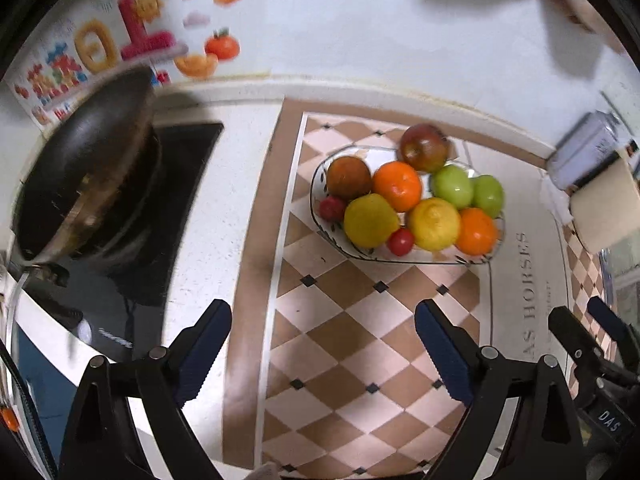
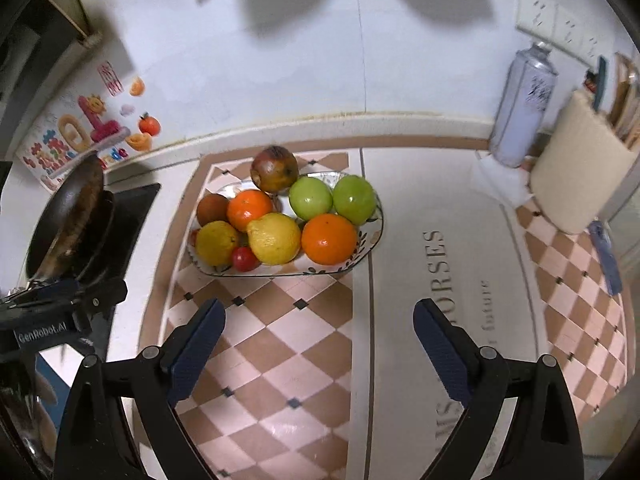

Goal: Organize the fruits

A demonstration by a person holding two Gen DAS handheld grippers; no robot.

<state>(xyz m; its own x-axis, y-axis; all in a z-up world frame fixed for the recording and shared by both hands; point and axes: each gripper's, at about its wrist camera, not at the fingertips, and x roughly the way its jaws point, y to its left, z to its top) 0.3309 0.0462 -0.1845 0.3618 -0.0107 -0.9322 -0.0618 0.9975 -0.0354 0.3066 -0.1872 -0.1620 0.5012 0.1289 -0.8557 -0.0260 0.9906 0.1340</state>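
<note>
A clear glass plate (image 1: 420, 263) (image 2: 370, 240) with a leaf pattern stands on the checkered mat and holds several fruits. Among them are a red-green apple (image 1: 424, 148) (image 2: 275, 168), two green apples (image 1: 452, 186) (image 2: 311, 198), two oranges (image 1: 398, 186) (image 2: 329, 239), two lemons (image 1: 370, 220) (image 2: 274, 238), a brown fruit (image 1: 348, 178) and small red ones (image 1: 400, 241). My left gripper (image 1: 324, 312) hangs open above the mat in front of the plate, nothing between its fingers. My right gripper (image 2: 320, 308) is likewise open and empty, short of the plate.
A dark pan (image 1: 88, 176) (image 2: 68, 220) sits on a black cooktop at the left. At the right stand a spray can (image 2: 524, 108) and a beige block (image 2: 580, 184). The wall behind carries colourful stickers (image 1: 100, 44). The left gripper's body (image 2: 44, 334) shows at the right wrist view's left edge.
</note>
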